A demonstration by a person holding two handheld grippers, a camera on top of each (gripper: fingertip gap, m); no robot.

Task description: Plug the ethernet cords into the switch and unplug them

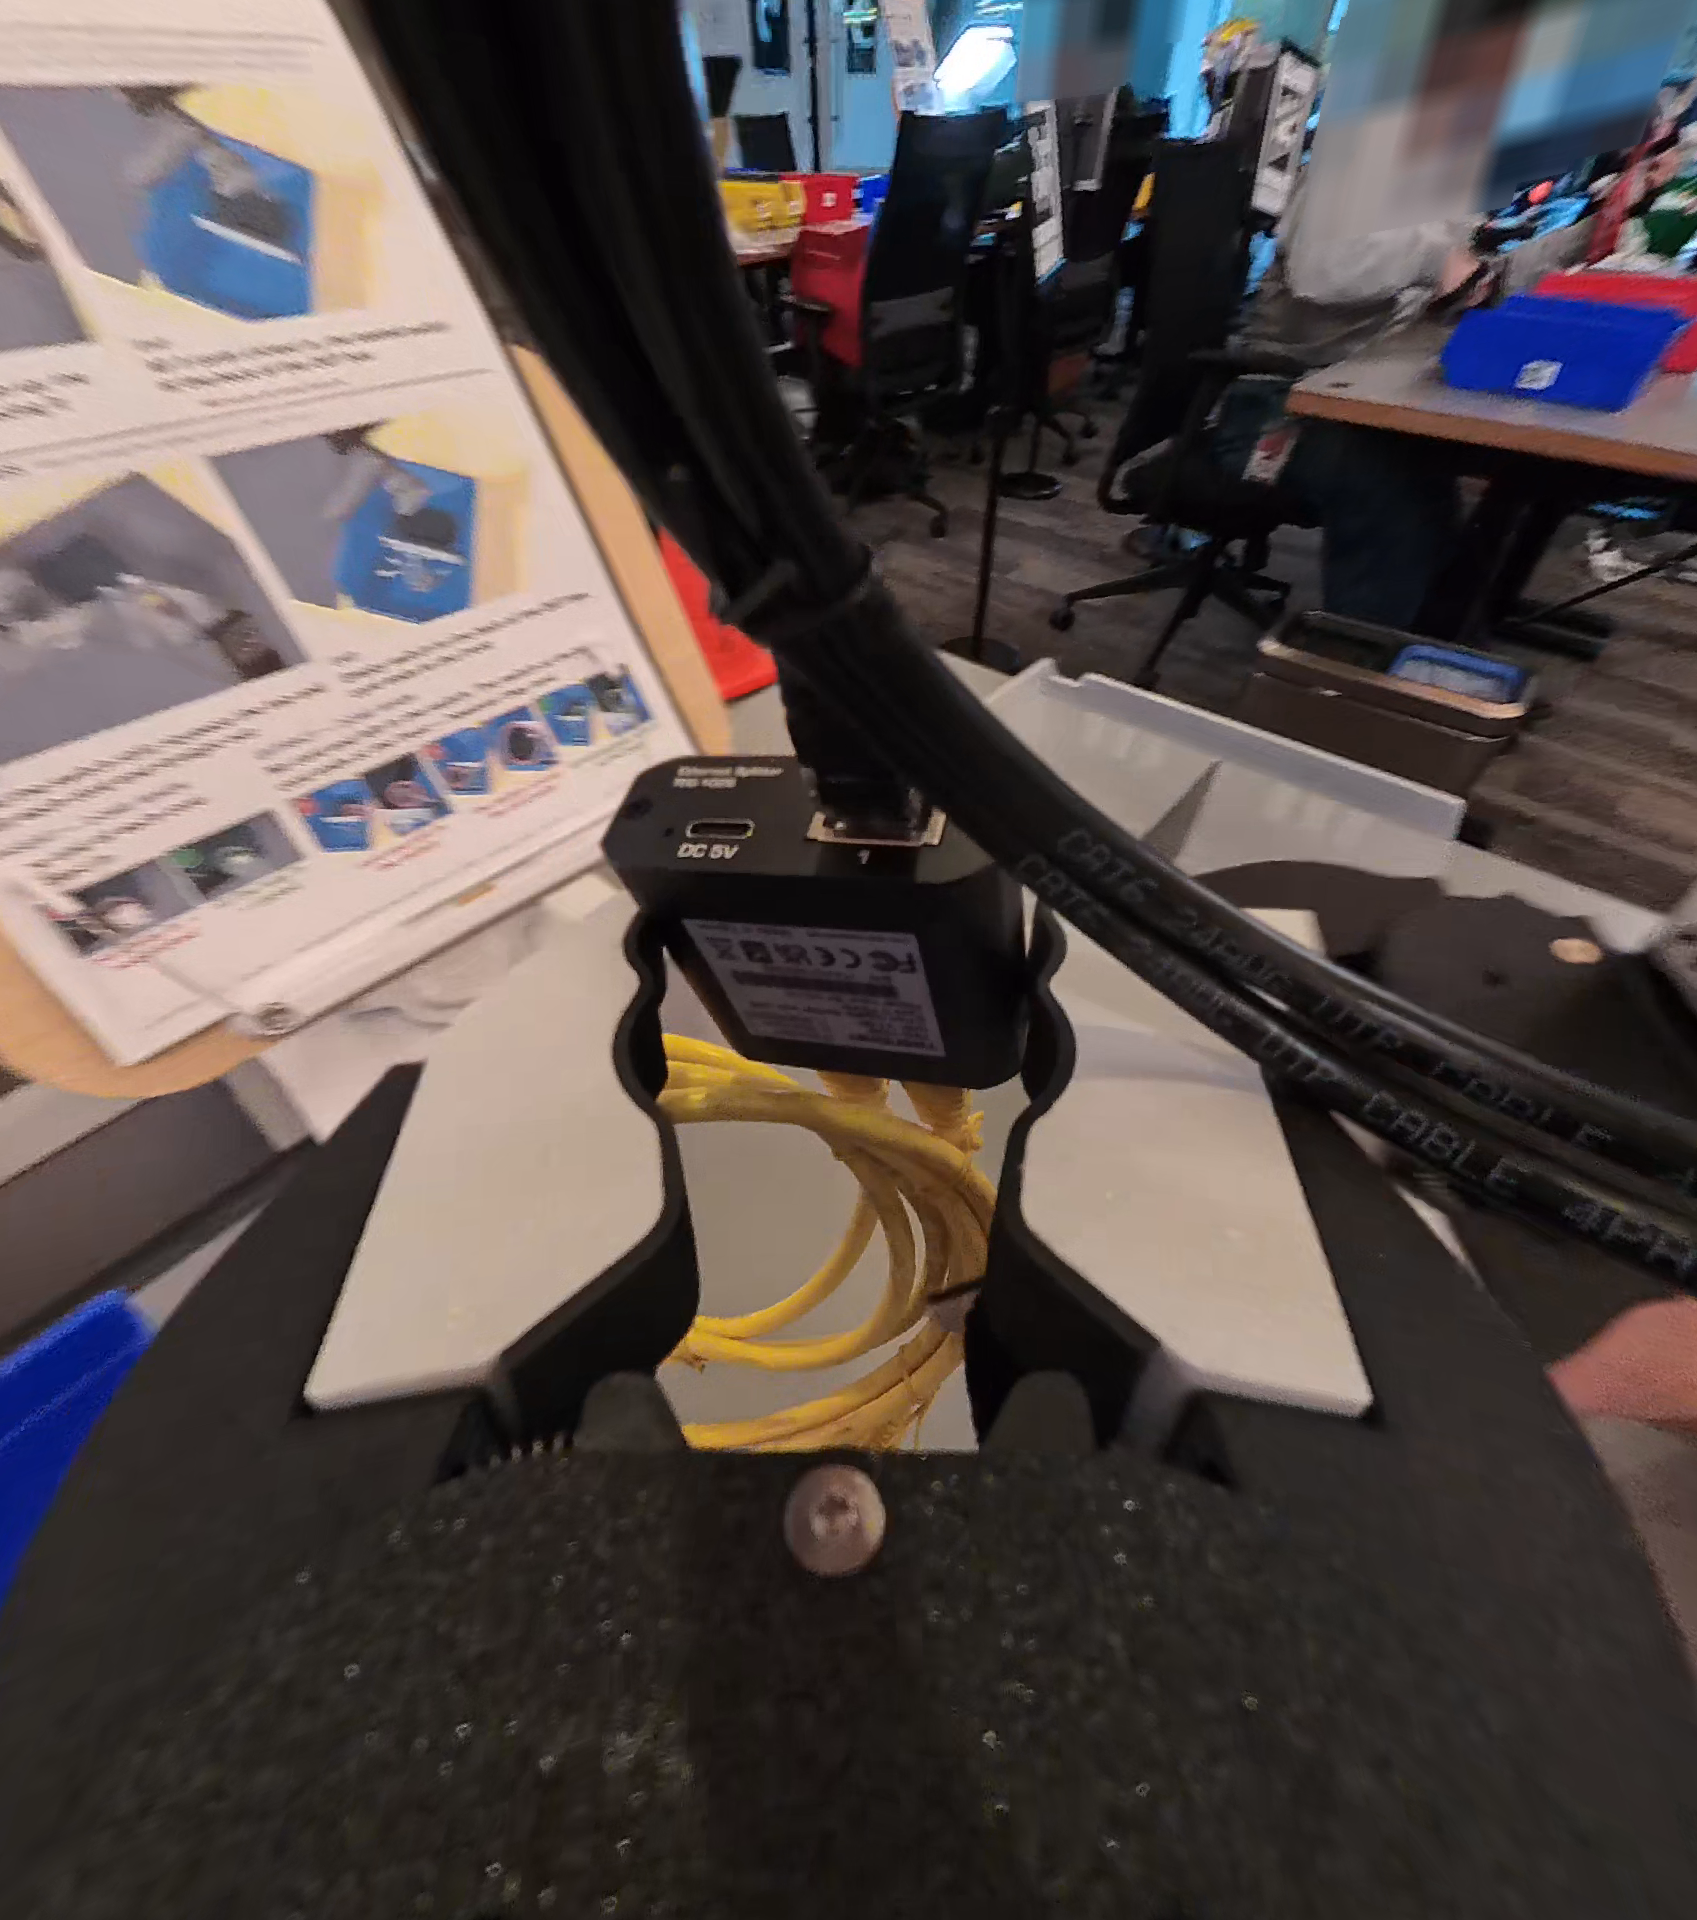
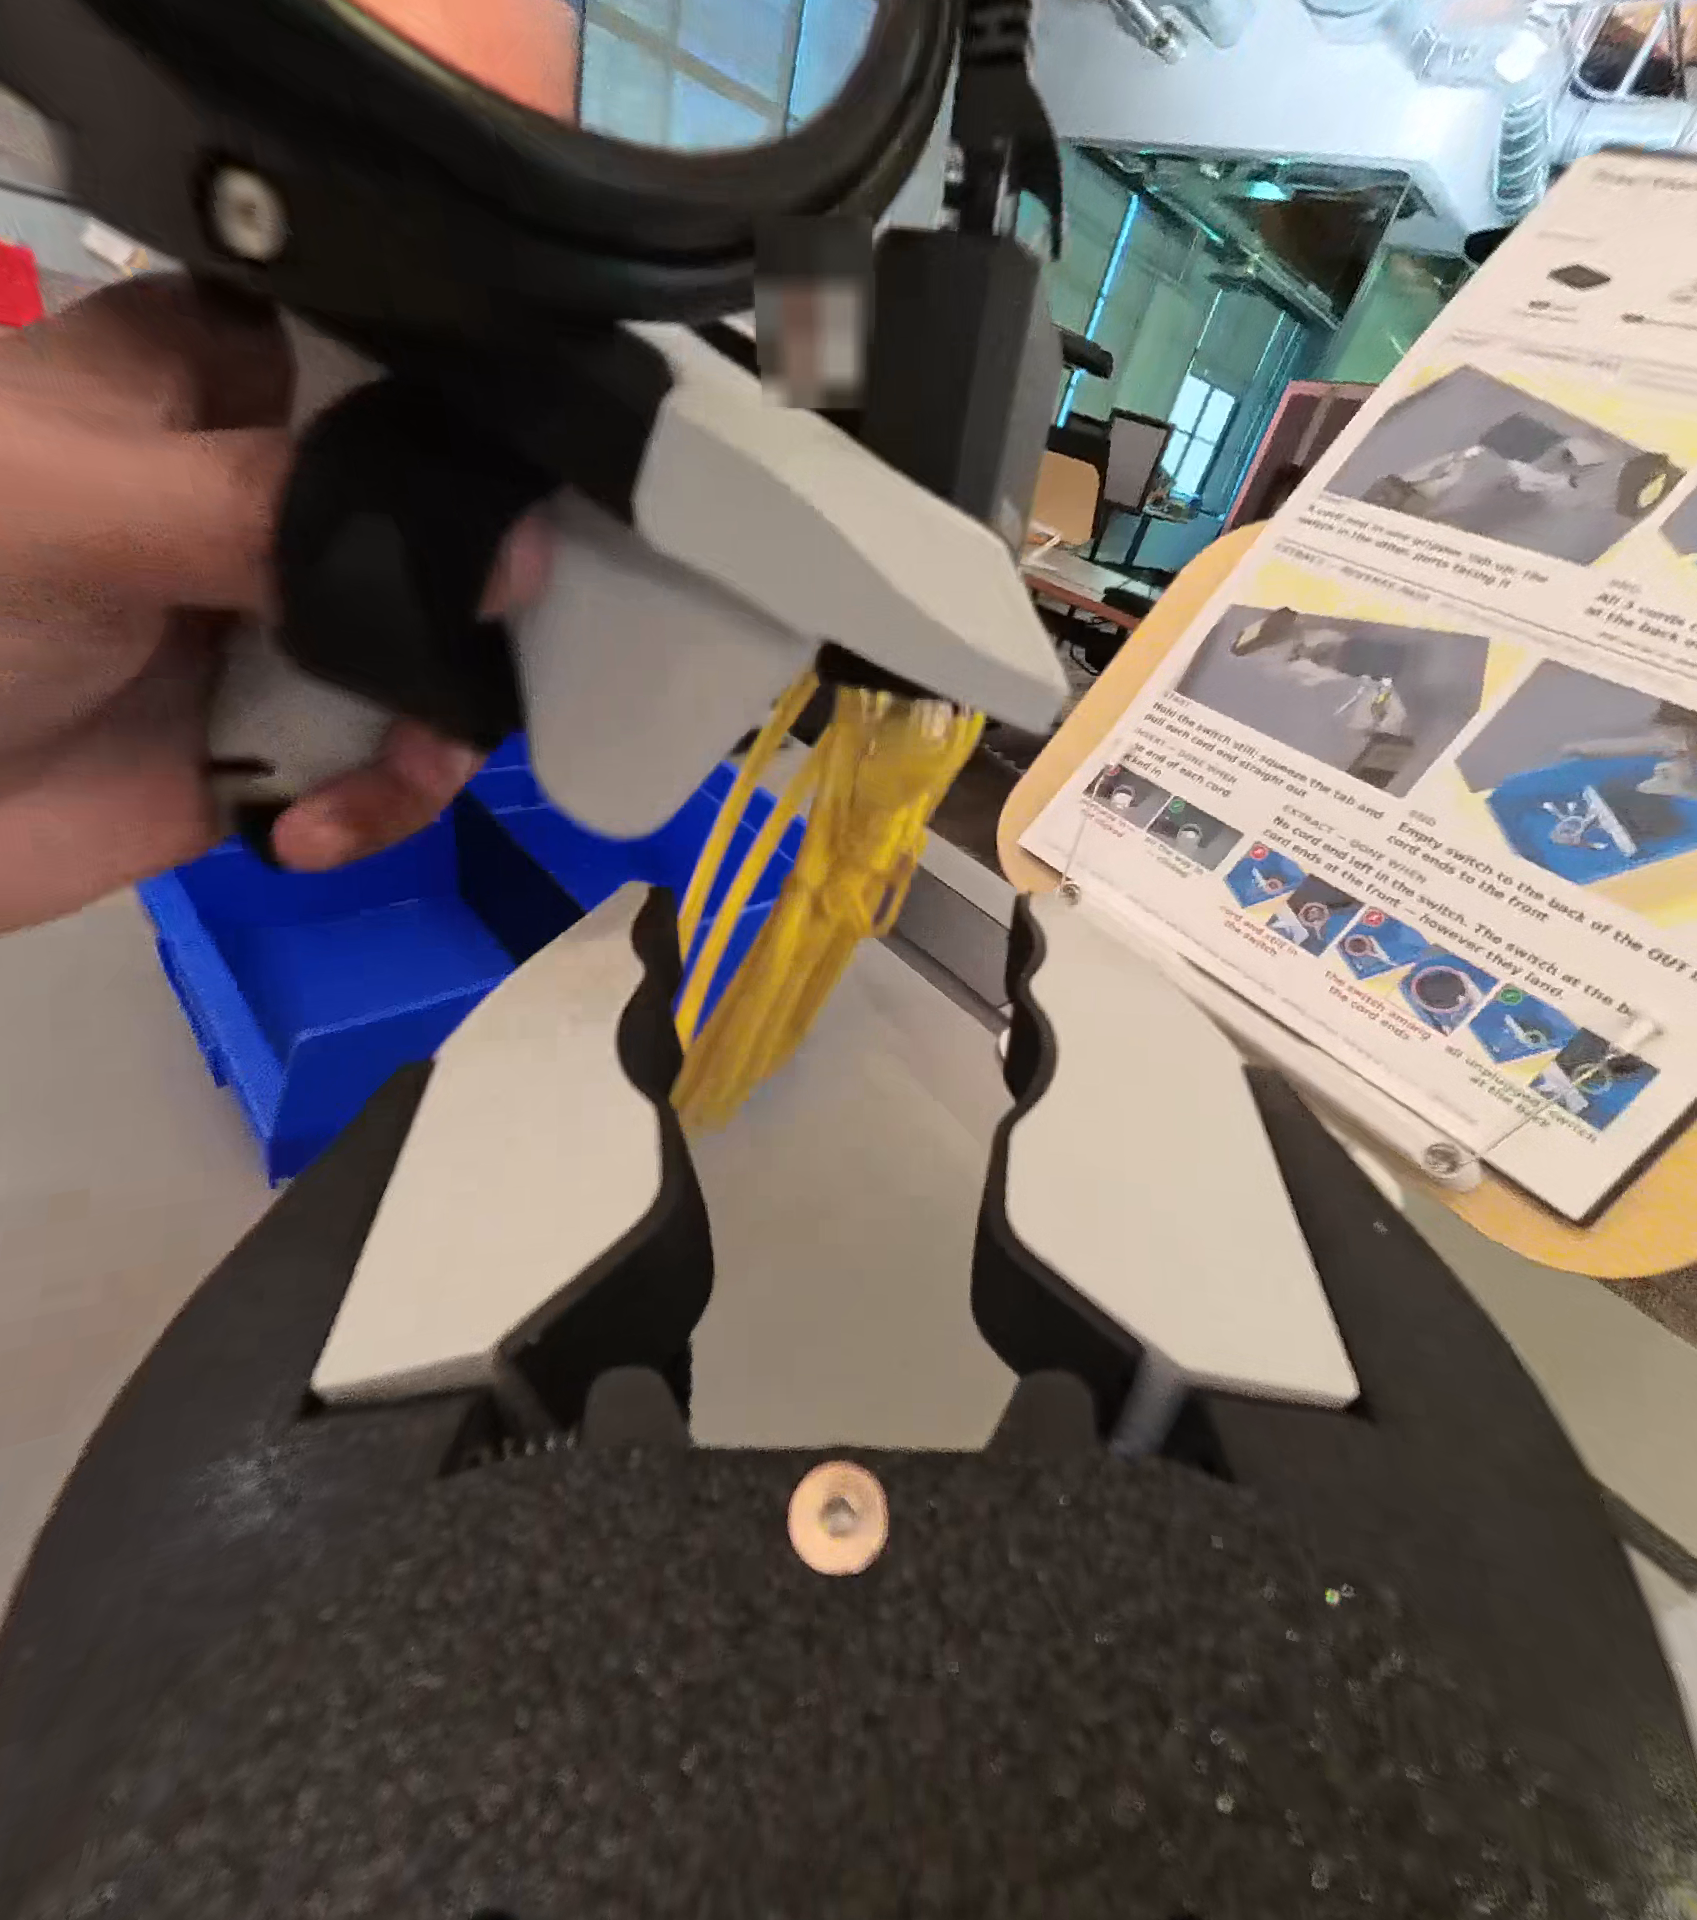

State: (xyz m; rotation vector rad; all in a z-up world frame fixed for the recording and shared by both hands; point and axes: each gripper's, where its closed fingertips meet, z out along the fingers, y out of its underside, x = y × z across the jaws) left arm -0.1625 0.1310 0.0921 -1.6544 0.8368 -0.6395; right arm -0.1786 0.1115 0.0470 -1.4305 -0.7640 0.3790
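Our left gripper (image 1: 839,997) pinches the black ethernet switch (image 1: 823,925), both pads pressed on its sides, held up off the table. A black ethernet cord (image 1: 1239,997) sits plugged in its top port; bundled yellow ethernet cords (image 1: 885,1226) hang from its underside. Our right gripper (image 2: 828,997) is spread wide and holds nothing, the yellow cords dangling just ahead of it. Blue bin (image 2: 324,966) and instruction sheet (image 2: 1446,727) nearby.

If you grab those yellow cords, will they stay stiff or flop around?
Probably flop: the yellow cords dangle in loose loops under the black switch. They look thin and light. A tie bunches them, so they would likely swing together.
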